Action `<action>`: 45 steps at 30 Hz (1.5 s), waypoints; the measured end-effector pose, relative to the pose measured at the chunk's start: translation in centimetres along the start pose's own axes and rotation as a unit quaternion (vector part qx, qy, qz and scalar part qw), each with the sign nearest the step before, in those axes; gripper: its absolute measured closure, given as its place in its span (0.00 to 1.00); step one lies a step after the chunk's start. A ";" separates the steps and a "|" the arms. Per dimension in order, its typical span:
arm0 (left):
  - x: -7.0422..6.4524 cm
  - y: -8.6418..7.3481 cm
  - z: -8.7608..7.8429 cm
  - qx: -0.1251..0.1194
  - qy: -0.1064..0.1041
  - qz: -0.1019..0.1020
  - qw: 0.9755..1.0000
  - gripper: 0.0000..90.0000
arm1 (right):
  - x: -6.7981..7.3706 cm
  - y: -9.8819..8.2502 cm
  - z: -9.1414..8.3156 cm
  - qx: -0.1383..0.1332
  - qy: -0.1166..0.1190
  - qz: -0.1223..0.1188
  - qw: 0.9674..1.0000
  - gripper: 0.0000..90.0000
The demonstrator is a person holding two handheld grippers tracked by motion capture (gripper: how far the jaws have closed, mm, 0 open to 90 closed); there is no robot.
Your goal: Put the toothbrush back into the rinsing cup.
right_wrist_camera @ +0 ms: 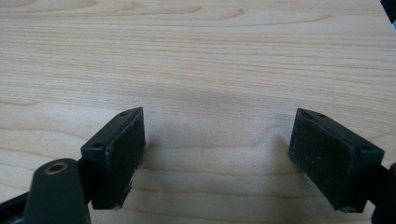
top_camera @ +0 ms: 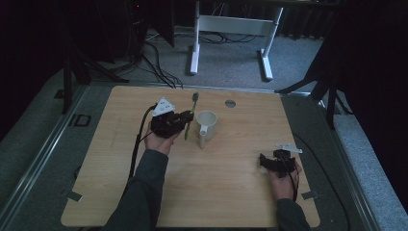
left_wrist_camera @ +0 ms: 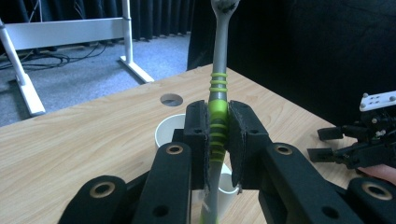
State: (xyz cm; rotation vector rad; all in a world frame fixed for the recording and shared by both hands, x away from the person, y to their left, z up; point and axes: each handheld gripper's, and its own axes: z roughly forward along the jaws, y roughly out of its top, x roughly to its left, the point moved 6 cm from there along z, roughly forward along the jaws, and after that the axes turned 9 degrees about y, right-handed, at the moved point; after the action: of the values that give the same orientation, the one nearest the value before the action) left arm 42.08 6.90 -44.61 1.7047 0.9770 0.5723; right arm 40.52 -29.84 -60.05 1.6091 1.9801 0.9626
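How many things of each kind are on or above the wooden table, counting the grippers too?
Toothbrush, green and grey, clamped in the left gripper: 1
White mug: 1
Grippers, the left one and the right gripper, which is open over bare table: 2
Total: 4

Counted one white mug [top_camera: 207, 126] on the table [top_camera: 231, 192], one green toothbrush [top_camera: 191, 111] just left of that mug, and two grippers, left gripper [top_camera: 185, 119] and right gripper [top_camera: 265, 161].
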 end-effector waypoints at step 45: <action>-1.2 1.3 0.6 -0.070 -0.004 0.015 0.997 0.88 | 0.0 0.0 0.0 0.000 0.000 -0.001 1.000 0.20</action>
State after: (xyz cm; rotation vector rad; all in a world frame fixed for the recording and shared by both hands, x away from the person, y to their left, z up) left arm 42.31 5.40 -43.54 1.5978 0.8863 0.6374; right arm 40.54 -29.84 -60.05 1.6072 1.9813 0.9624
